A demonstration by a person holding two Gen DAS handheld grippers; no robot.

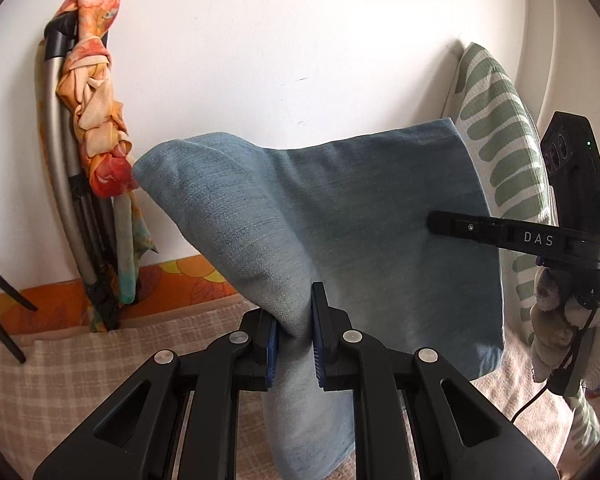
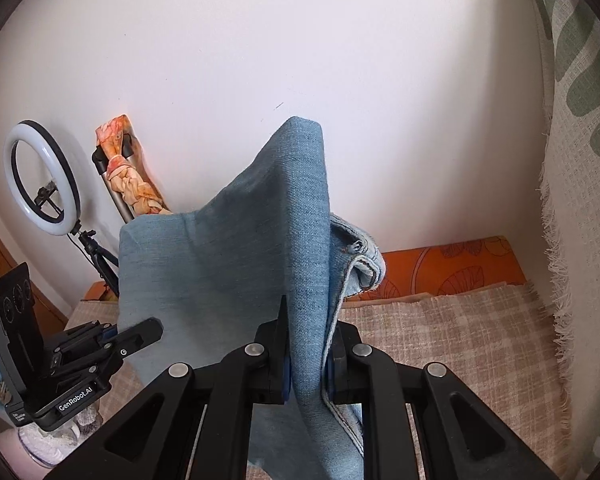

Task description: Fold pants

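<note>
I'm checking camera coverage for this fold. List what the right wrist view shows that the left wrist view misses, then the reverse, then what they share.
Only the right wrist view: a ring light on a tripod, and the pants' stitched hem.

Only the left wrist view: a gloved hand holding the right gripper, and dark chair legs at the left edge.

Both: the blue denim pants lifted off the checked cover, pinched by the left gripper and the right gripper, the floral cloth and the green-patterned fabric.

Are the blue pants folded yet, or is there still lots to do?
Not yet. Done: the left gripper and right gripper are each shut on the blue pants. In hand: the pants hang lifted between them above the checked blanket. Left: laying them down folded and flattening them.
</note>
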